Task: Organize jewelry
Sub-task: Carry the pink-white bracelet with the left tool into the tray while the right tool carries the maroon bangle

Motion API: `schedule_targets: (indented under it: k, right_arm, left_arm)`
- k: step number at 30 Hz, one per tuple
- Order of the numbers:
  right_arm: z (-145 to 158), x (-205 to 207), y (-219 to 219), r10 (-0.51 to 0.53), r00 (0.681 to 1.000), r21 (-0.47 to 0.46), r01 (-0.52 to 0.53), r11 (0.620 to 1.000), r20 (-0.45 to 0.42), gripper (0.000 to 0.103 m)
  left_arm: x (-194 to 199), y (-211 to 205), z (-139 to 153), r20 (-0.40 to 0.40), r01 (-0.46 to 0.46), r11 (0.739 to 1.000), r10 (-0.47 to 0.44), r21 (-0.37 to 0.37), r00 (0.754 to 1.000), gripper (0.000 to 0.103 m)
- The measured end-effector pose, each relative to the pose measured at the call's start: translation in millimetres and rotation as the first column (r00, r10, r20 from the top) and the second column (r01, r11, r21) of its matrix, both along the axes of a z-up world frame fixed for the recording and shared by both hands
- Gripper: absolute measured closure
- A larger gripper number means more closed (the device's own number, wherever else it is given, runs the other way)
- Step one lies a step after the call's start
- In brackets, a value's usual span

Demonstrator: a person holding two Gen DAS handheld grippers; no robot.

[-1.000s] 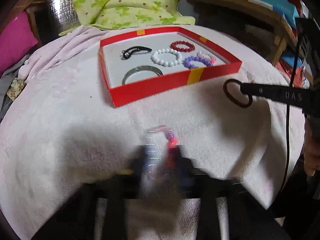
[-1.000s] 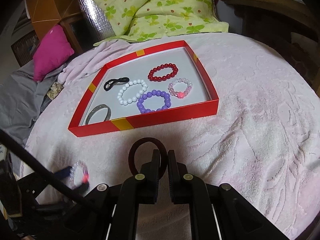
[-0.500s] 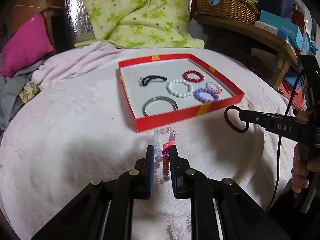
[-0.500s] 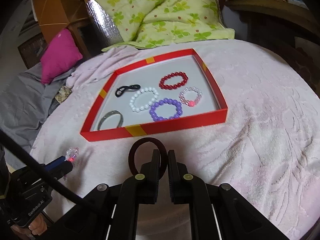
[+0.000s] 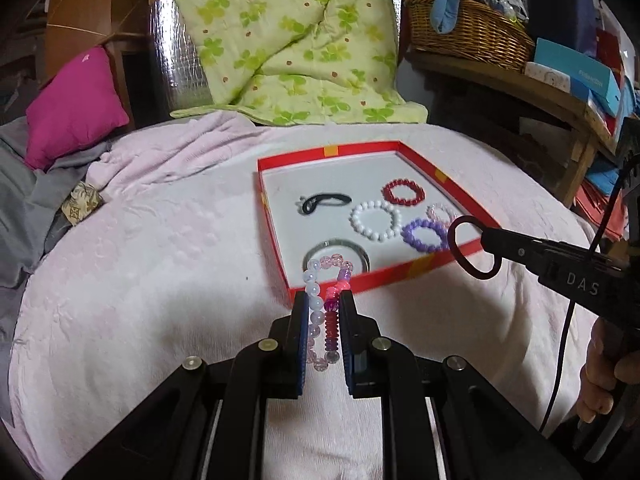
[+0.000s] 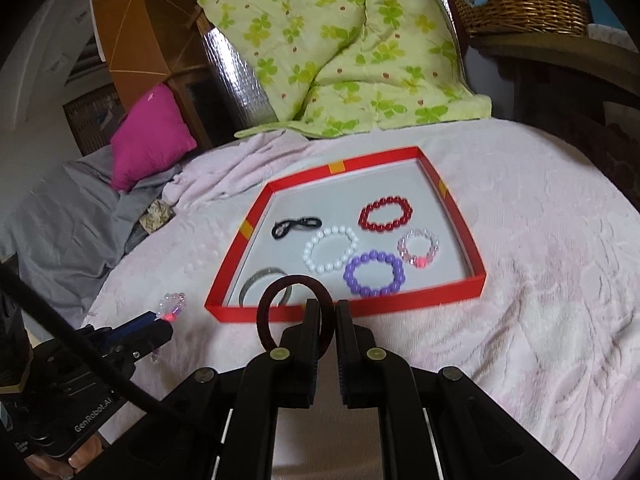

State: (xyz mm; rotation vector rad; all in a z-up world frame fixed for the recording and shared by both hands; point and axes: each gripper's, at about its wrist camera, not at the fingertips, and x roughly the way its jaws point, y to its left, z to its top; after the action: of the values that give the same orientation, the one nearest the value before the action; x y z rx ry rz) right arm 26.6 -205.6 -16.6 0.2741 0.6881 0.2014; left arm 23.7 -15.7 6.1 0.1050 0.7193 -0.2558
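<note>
My left gripper [image 5: 324, 300] is shut on a mixed pink, clear and purple bead bracelet [image 5: 320, 280], held above the pink blanket just short of the red tray's [image 5: 400, 274] near wall. My right gripper [image 6: 328, 308] is shut on a dark maroon hair tie [image 6: 280, 300], its loop hanging over the tray's near edge [image 6: 400, 308]. In the left wrist view the hair tie [image 5: 460, 252] shows at the tip of the right gripper [image 5: 486, 240]. The tray holds red [image 6: 386, 214], white [image 6: 330, 250], purple [image 6: 374, 274] and pale pink [image 6: 418, 248] bracelets, a metal bangle [image 6: 260, 280] and a black tie [image 6: 294, 226].
The tray lies on a pink blanket [image 6: 540, 280] over a round surface. A green patterned quilt [image 6: 340, 48] and a magenta cushion [image 6: 148, 136] lie behind it. A wicker basket [image 5: 464, 32] sits on a wooden shelf at the back right.
Both grippers have risen and moved toward the tray with their items. The left view was blurred a second ago and is now sharp.
</note>
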Motion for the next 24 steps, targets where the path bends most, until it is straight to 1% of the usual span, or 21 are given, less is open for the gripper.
schedule_targets:
  k: [5, 8, 11, 14, 21, 24]
  right_arm:
    - [10.1, 14.7, -6.3, -0.025, 0.999, 0.006, 0.024, 1.000, 0.023, 0.095]
    - [15.0, 26.5, -9.9, -0.033, 0.999, 0.019, 0.032, 0.999, 0.036, 0.095]
    - [18.1, 44.4, -10.7, -0.029, 0.998, 0.022, 0.028, 0.999, 0.053, 0.094]
    - [17.9, 60.3, -12.4, -0.021, 0.998, 0.036, 0.019, 0.999, 0.051, 0.094]
    - [8.5, 105.4, -15.5, 0.002, 1.000, 0.081, -0.002, 0.997, -0.002, 0.094]
    - [3.3, 126.7, -14.6, -0.009, 1.000, 0.072, 0.011, 0.997, -0.028, 0.094]
  left_arm:
    - [13.2, -7.6, 13.1, 0.050, -0.024, 1.000, 0.024, 0.015, 0.998, 0.087]
    - [23.2, -10.4, 17.4, 0.053, -0.029, 1.000, 0.029, 0.009, 0.998, 0.087]
    - [38.8, -16.5, 22.2, 0.071, -0.034, 0.998, 0.031, 0.043, 0.997, 0.087]
    - [57.0, -18.2, 25.1, 0.078, -0.044, 0.997, 0.040, 0.059, 0.996, 0.087]
    - [95.3, -19.7, 17.0, 0.048, -0.065, 0.996, 0.063, 0.055, 0.997, 0.087]
    - [107.9, -20.0, 11.3, 0.022, -0.067, 0.996, 0.066, 0.051, 0.998, 0.087]
